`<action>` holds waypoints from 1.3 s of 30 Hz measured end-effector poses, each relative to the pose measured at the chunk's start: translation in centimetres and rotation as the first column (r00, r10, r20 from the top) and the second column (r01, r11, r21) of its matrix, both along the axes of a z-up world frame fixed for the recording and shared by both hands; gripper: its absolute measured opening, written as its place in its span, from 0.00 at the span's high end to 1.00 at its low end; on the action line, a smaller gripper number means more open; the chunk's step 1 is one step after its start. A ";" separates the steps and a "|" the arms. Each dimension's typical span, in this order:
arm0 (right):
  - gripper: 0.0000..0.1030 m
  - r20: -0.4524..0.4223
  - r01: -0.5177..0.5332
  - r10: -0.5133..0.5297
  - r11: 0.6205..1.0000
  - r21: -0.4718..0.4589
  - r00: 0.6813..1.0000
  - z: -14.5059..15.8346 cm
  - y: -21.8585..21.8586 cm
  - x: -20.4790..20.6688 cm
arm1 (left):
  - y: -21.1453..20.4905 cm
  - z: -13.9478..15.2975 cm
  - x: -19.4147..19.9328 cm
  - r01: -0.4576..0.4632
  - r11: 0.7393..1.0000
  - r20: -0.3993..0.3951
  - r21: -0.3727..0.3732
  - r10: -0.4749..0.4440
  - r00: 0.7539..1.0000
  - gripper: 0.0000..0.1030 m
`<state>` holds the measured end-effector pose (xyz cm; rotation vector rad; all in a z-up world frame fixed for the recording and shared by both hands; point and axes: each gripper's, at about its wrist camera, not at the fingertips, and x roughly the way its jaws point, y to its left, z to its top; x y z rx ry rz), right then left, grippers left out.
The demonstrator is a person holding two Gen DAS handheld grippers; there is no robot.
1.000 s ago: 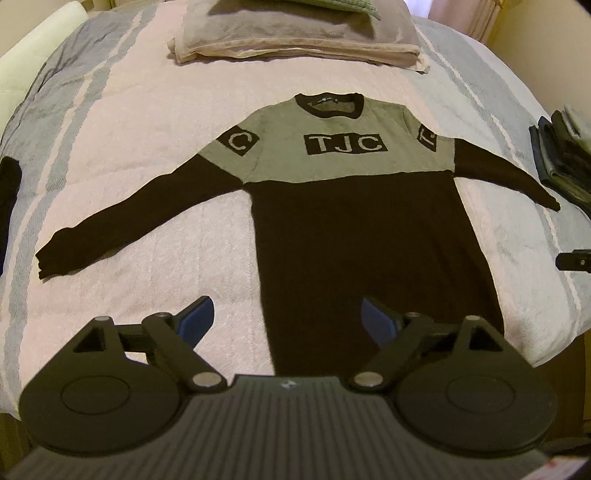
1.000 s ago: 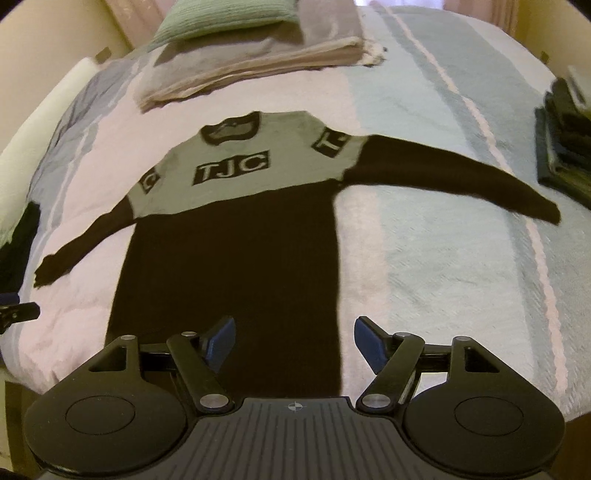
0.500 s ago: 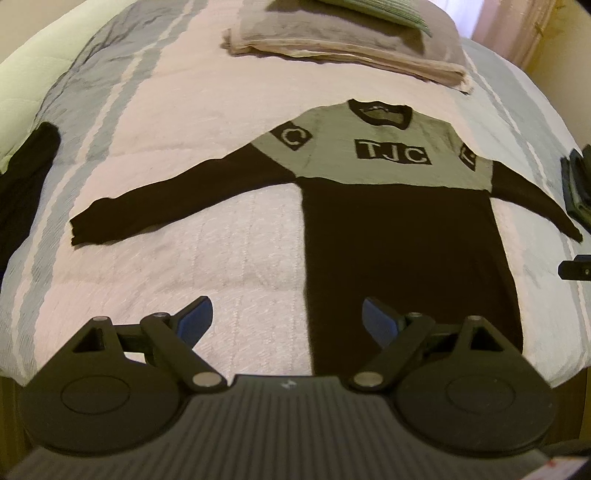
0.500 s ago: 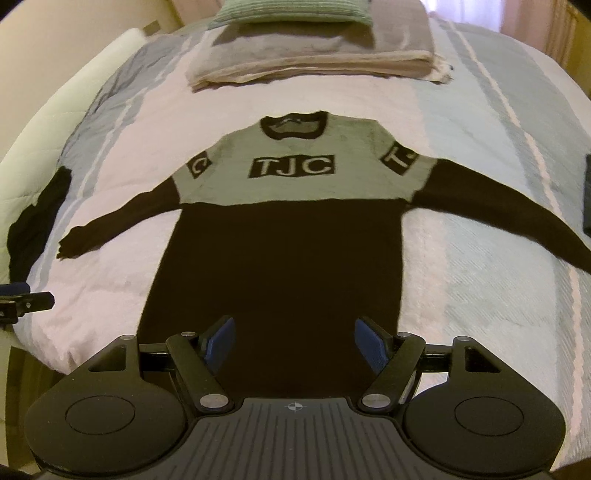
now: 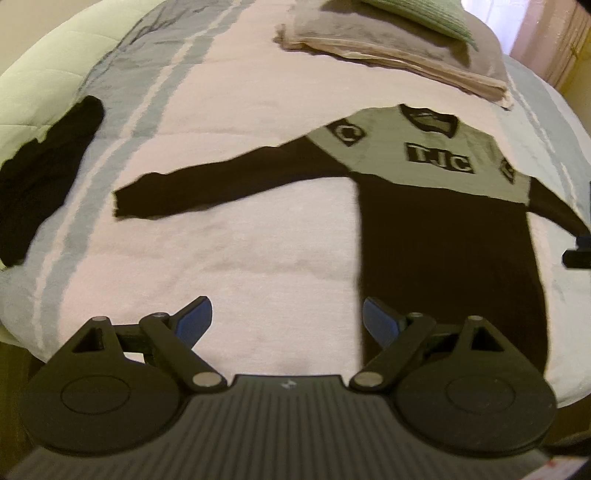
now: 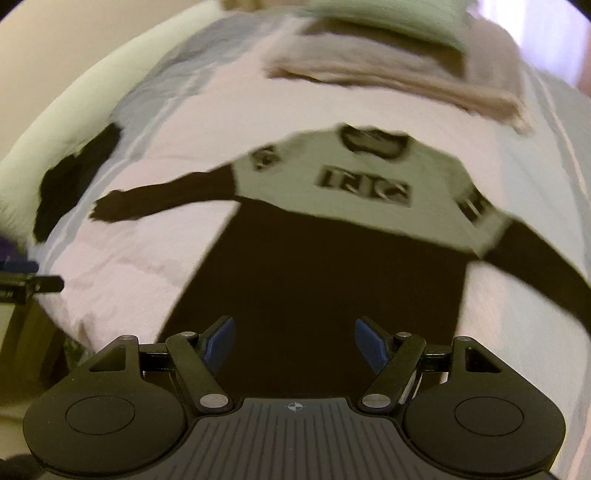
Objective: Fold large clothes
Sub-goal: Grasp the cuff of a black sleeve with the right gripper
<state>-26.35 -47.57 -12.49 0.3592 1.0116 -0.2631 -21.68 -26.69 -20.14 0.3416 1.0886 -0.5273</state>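
A long sweater (image 5: 443,251) lies flat on the bed, face up, sleeves spread. Its body and sleeves are black, its chest grey with "TJC" lettering. My left gripper (image 5: 286,319) hovers open over bare bedspread near the bed's front edge, left of the sweater's hem; the left sleeve (image 5: 207,188) stretches ahead of it. My right gripper (image 6: 295,343) is open above the sweater (image 6: 325,266) at its lower hem, holding nothing. The right wrist view is blurred by motion.
The bedspread (image 5: 229,258) is pink with blue-grey stripes. A folded beige blanket (image 5: 388,44) and a green pillow (image 5: 424,14) sit at the head. A dark garment (image 5: 40,177) lies at the left edge beside a pale quilted surface (image 5: 33,85). The other gripper's tip (image 5: 580,254) shows at right.
Both grippers have swung leftward: the sweater has slid right in both views and the dark garment at the left has come into sight. Both stay open and empty.
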 end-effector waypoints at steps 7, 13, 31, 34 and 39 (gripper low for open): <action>0.33 0.055 -0.214 0.223 0.967 -0.137 0.973 -0.9 9.1 9.9 | 7.6 -0.7 8.5 0.058 0.996 0.077 0.074 -0.064 0.995 0.15; 0.39 0.052 -0.321 0.336 0.926 -0.197 0.940 -4.1 18.1 21.0 | 14.1 -2.2 17.7 0.120 0.986 0.127 0.112 -0.134 0.983 0.12; 0.67 -0.144 -0.672 0.692 0.594 -0.442 0.707 -22.7 32.3 44.3 | 22.5 -10.9 31.3 0.135 0.989 0.050 0.059 -0.138 0.989 0.12; 0.91 -0.164 -0.690 0.704 0.575 -0.440 0.691 -23.7 32.5 44.8 | 22.7 -11.6 31.5 0.131 0.990 0.035 0.051 -0.133 0.990 0.12; 0.98 -0.013 -0.551 0.589 0.747 -0.372 0.808 -19.7 29.2 45.0 | 22.8 -11.2 31.7 0.130 0.991 0.036 0.035 -0.131 0.991 0.12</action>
